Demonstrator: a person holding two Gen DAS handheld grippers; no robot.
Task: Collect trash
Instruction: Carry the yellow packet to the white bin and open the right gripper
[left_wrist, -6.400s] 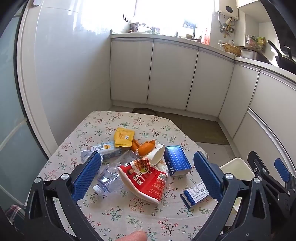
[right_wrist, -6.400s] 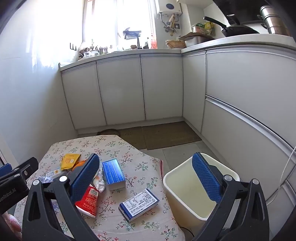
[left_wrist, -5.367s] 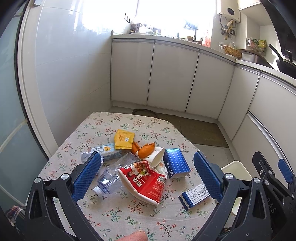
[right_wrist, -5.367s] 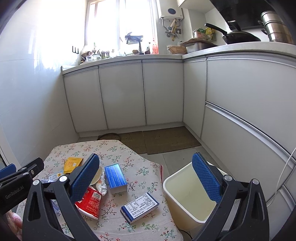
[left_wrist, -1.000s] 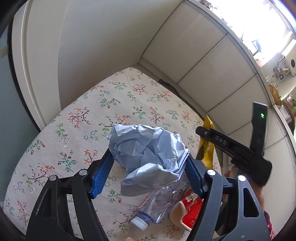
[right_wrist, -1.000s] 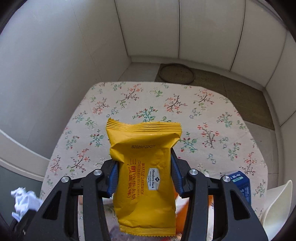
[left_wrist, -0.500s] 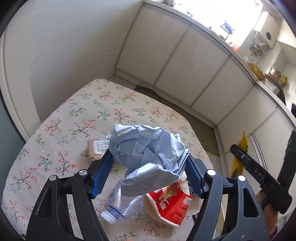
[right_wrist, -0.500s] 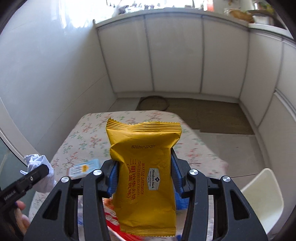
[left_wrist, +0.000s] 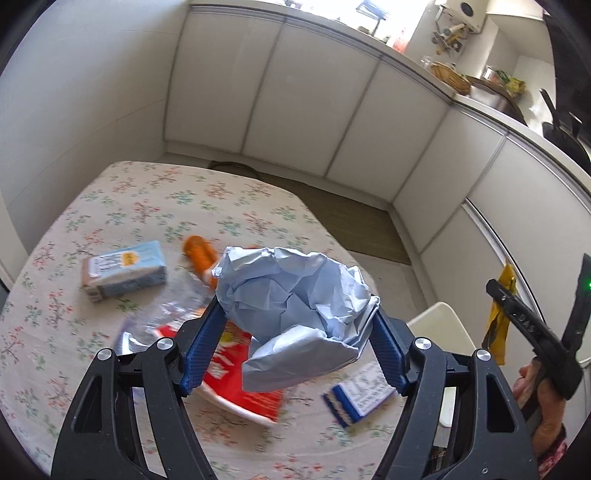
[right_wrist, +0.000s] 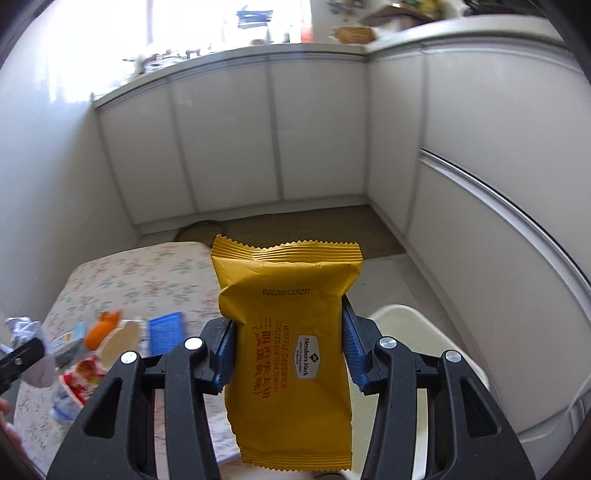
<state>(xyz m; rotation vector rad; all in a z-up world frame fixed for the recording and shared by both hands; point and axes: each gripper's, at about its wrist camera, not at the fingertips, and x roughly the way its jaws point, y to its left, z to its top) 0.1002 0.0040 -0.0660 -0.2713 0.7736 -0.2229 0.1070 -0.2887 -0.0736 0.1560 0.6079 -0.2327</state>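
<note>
My left gripper (left_wrist: 295, 343) is shut on a crumpled pale blue paper wad (left_wrist: 295, 306), held above the floral table (left_wrist: 110, 206). My right gripper (right_wrist: 286, 354) is shut on a yellow snack packet (right_wrist: 291, 343), held above the rim of the cream trash bin (right_wrist: 436, 354); the packet also shows in the left wrist view (left_wrist: 498, 314). On the table lie a light blue box (left_wrist: 123, 269), an orange peel (left_wrist: 199, 254), a clear plastic bottle (left_wrist: 162, 317), a red wrapper (left_wrist: 240, 380) and a blue-and-white box (left_wrist: 362, 391).
White kitchen cabinets (left_wrist: 303, 110) curve around the back and right. The bin (left_wrist: 439, 325) stands on the floor at the table's right edge. A brown mat (left_wrist: 354, 225) lies on the floor beyond. A dark blue box (right_wrist: 166, 330) lies on the table.
Both grippers have swung right, toward the bin. The yellow packet moved from over the table to above the bin's rim. The paper wad stays held over the table.
</note>
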